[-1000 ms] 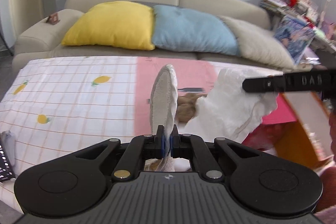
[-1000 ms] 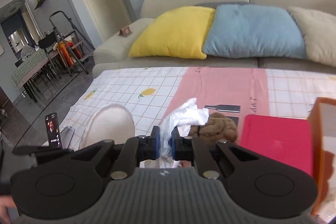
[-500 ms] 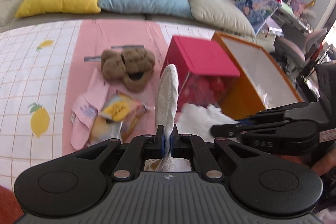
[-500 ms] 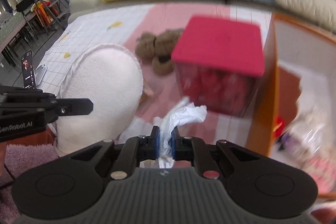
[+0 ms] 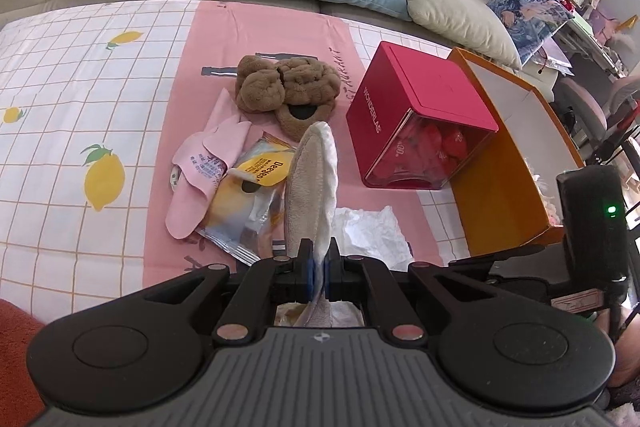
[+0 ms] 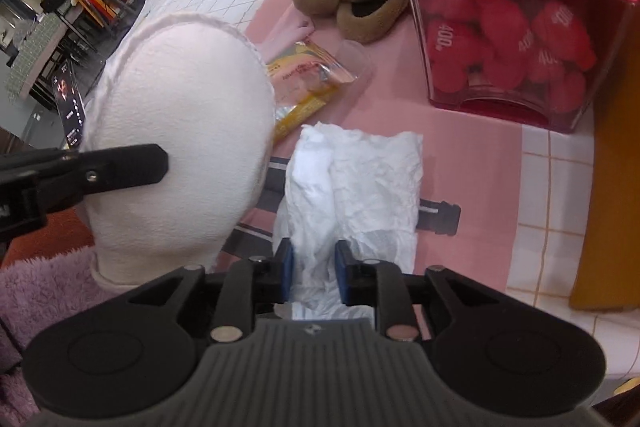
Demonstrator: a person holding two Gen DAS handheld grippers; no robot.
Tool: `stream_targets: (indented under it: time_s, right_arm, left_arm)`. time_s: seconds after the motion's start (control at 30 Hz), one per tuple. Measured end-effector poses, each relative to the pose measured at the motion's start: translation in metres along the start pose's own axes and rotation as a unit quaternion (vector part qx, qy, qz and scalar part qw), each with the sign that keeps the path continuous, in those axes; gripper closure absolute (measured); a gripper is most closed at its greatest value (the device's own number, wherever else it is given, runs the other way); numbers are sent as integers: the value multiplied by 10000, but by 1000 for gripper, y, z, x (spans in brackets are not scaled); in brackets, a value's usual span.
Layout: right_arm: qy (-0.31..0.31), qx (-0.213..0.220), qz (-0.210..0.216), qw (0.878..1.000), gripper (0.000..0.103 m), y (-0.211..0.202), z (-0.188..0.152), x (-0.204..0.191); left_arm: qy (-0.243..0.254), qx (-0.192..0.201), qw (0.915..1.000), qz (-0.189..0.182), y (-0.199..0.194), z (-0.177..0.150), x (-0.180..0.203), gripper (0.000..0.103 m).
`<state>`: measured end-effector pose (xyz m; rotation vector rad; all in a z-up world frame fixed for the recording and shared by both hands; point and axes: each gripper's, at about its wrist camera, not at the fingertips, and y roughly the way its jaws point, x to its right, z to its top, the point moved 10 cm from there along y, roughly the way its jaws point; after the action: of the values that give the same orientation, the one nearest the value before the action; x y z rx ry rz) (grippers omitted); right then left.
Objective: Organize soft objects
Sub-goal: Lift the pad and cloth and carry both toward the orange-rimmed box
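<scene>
Pinching a white plush pad (image 5: pixel 316 183) edge-up in our left tongs (image 5: pixel 318 269), blue pads pressed together on its lower rim; our right tongs (image 6: pixel 314 269) are opening, crumpled white tissue (image 6: pixel 356 183) between the fingers, lying on the pink stripe of the lemon-print counter cloth (image 5: pixel 80 75); brown plush slippers (image 5: pixel 288 87) sit beyond, beside a red-lidded box (image 5: pixel 420 119) and a yellow snack packet (image 5: pixel 252 195).

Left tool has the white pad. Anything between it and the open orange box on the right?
Yes. The right tool, jaws opening around the crumpled white tissue, sits between the white pad and the orange box. The red container stands beside the box, farther back, off the direct line.
</scene>
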<state>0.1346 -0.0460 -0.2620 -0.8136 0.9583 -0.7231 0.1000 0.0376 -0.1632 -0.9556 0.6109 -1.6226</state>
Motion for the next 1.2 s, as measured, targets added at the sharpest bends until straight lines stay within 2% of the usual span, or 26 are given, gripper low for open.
stream_targets:
  time_s: [0.07, 0.17, 0.23, 0.27, 0.3, 0.37, 0.43, 0.5, 0.63, 0.77, 0.83, 0.93, 1.0, 1.1, 1.2]
  right_arm:
    - [91, 64, 68, 9999, 52, -8, 1, -2]
    - [235, 528, 67, 9983, 47, -32, 11, -3]
    - [271, 891, -189, 9955, 37, -46, 17, 2]
    - [255, 997, -394, 9939, 27, -50, 18, 7]
    - [248, 991, -592, 9930, 20, -49, 20, 12]
    - [262, 752, -828, 9934, 21, -37, 17, 19]
    - [336, 534, -706, 9955, 20, -23, 12, 18]
    - [357, 382, -530, 9972, 10, -11, 8, 14]
    - [92, 244, -782, 9966, 9, 8, 4, 10]
    - [-98, 140, -981, 9950, 15, 16, -2, 7]
    - [-320, 162, -1106, 9932, 23, 16, -4, 3]
    - [-630, 233, -1255, 9898, 42, 15, -4, -3]
    - [-683, 269, -1187, 9902, 62, 14, -4, -5]
    - [-695, 298, -1045, 9916, 81, 12, -4, -6]
    - [-596, 361, -871, 9938, 87, 1, -5, -8]
  left_arm:
    - [9, -16, 10000, -30, 2, -1, 1, 98]
    - [6, -47, 10000, -53, 3, -2, 1, 98]
    - [-14, -60, 10000, -49, 4, -3, 1, 98]
    - [-25, -66, 10000, -50, 5, -4, 0, 98]
    - [-31, -72, 10000, -55, 6, -4, 0, 98]
    - [-22, -66, 10000, -55, 6, -4, 1, 98]
    - [-1, -55, 10000, -42, 6, -4, 2, 98]
    - [-4, -62, 10000, -11, 6, -5, 1, 98]
    - [-64, -81, 9999, 41, 7, -5, -2, 98]
    - [-13, -93, 9999, 66, 8, -5, -1, 98]
    - [26, -107, 9999, 89, 9, -5, 0, 98]
    - [102, -122, 9998, 131, 9, -6, 2, 98]
    - [132, -132, 9997, 159, 9, -6, 3, 98]
    - [164, -145, 9995, 207, 9, -6, 4, 98]
    - [194, -131, 9994, 246, 7, -5, 6, 98]
